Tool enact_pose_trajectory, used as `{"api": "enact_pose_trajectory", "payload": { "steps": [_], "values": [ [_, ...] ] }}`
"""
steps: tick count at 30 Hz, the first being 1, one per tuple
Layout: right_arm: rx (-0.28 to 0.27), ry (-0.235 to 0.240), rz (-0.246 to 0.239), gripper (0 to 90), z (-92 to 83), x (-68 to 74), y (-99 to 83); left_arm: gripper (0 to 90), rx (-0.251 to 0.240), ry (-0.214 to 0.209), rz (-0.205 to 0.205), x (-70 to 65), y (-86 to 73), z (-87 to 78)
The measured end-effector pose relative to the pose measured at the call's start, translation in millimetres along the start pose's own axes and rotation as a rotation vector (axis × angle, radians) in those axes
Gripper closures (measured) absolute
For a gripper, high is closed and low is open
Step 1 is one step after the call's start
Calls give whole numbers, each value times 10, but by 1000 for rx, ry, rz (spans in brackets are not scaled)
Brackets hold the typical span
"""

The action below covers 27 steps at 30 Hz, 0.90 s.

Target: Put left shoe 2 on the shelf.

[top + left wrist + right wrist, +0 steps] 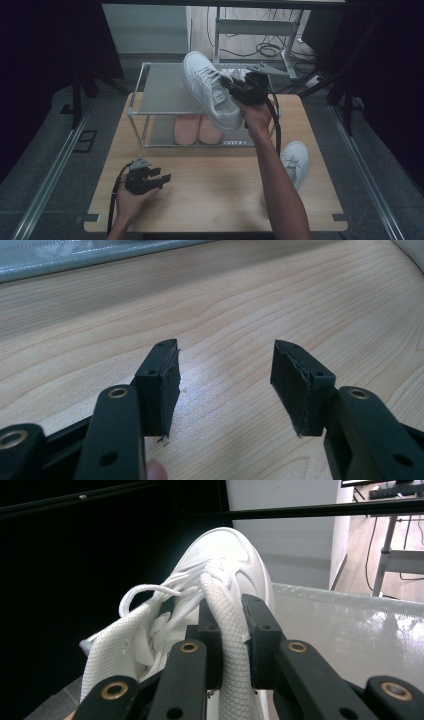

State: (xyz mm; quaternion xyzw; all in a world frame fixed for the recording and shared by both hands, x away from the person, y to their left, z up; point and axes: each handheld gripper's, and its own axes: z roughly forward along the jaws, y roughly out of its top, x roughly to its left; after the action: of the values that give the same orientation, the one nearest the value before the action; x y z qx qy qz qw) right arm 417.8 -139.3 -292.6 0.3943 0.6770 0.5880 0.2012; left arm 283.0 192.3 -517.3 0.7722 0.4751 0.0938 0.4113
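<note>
Right hand-held gripper point(234, 90) clamps the white lace-up sneaker point(210, 90) by its collar edge, above the clear two-tier shoe rack point(137, 95), 12 o'clock on surface. Thin hold; the sneaker may swing or slip. Left hand-held gripper point(162, 180) rests with jaws apart.

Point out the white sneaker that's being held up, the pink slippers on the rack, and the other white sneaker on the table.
White lace-up sneaker held up point(207, 85), high view, laced upper.
Pair of pink slippers point(197, 129), high view, inner edge of the left slipper.
Second white sneaker point(296, 156), high view, toe end.
</note>
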Motion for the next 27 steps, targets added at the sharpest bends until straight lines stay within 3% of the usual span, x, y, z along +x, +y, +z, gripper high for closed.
{"api": "enact_pose_trajectory", "payload": {
  "steps": [8, 27],
  "values": [
    [0, -14, 56, 802, 242, -83, 106, 461, 9, -13, 6, -28, 0, 30],
    [38, -119, 141, 801, 829, -205, 261, 460, 4, -7, 9, -19, 0, 23]
  ]
}}
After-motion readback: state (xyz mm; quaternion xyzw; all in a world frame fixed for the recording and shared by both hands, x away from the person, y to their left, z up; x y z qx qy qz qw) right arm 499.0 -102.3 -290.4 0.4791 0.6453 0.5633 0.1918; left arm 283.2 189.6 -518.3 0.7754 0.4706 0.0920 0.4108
